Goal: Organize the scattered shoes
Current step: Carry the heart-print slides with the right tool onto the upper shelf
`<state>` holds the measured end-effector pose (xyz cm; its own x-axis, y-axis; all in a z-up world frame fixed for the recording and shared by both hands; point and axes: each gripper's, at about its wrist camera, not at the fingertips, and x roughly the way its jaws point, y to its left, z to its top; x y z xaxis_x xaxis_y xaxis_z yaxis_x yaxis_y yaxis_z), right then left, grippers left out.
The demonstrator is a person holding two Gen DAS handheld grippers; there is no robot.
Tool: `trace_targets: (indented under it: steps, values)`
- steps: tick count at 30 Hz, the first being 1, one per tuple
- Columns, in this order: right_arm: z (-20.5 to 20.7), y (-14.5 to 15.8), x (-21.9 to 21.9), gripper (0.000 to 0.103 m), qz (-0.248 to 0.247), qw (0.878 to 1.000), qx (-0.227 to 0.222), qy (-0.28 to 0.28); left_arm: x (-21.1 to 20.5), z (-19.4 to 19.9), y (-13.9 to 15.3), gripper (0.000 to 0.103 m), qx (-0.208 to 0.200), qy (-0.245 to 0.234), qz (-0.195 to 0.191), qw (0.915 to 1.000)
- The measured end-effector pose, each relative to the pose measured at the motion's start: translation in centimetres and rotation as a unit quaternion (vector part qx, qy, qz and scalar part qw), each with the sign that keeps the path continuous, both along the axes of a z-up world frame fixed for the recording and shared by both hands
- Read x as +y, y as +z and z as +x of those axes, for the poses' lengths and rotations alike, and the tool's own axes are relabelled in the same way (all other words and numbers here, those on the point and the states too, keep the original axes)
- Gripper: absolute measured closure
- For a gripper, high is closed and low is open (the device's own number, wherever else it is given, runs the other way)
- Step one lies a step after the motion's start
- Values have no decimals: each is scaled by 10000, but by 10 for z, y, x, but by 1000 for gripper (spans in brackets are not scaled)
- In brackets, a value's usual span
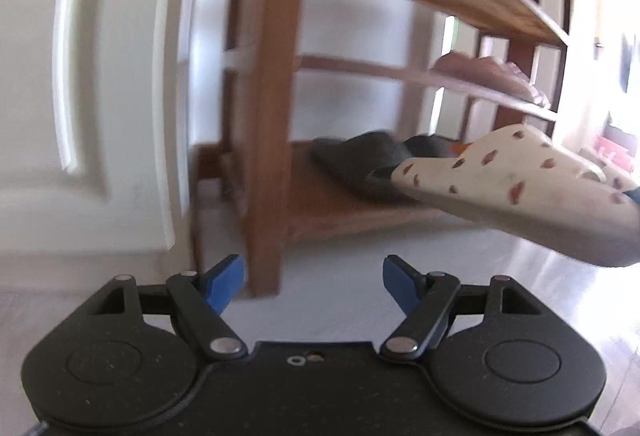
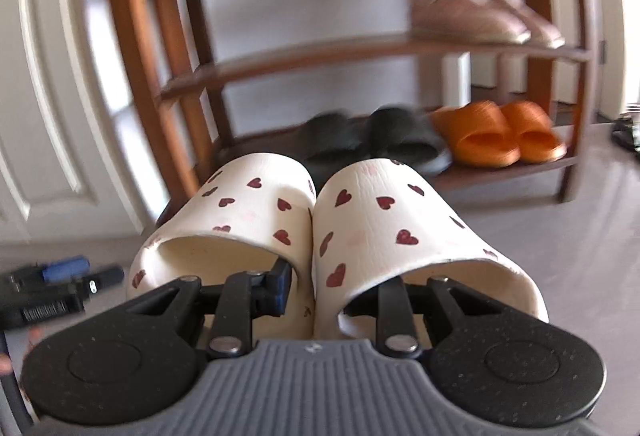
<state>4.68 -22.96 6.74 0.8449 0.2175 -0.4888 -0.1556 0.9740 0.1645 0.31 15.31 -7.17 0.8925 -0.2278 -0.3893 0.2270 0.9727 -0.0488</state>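
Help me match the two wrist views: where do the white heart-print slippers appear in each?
Left wrist: white heart-print slippers at the right edge, seen from the side, lifted off the floor.
Right wrist: centre foreground, side by side, right tool fingers tucked inside them.
Shared landmark: black slippers on the brown wooden rack's bottom shelf.

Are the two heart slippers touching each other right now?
Touching. The right wrist view shows the left heart slipper and right heart slipper pressed side by side, pinched together by the right gripper.
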Motion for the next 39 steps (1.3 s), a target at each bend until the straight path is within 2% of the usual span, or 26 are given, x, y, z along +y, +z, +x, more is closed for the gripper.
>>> trace_targets:
  steps: [6,12,17,25,35,39]
  values:
    - [-17,57,-19,75,-26,9967,-649,-476,-23,20,47,26,-598,-487,39,9970]
    - [0,87,-16,75,-222,9870,-1517,-490,-35,19,75,26,-915,-562,-5,9942]
    - [48,83,-5,74,-347,9816,-1829,-414,-39,15,82,26,-841,-450,-14,9954]
    - [133,66,16,74,-600,9780,-1993,149,-51,11,87,26,-835,-304,494,9948]
    - [202,47,14,69,-241,9808,-1901,370,-76,50,109,25,-944,-16,773,9925]
    - [228,43,16,63,-404,9776,-1968,630,-88,68,115,25,-931,112,889,9916]
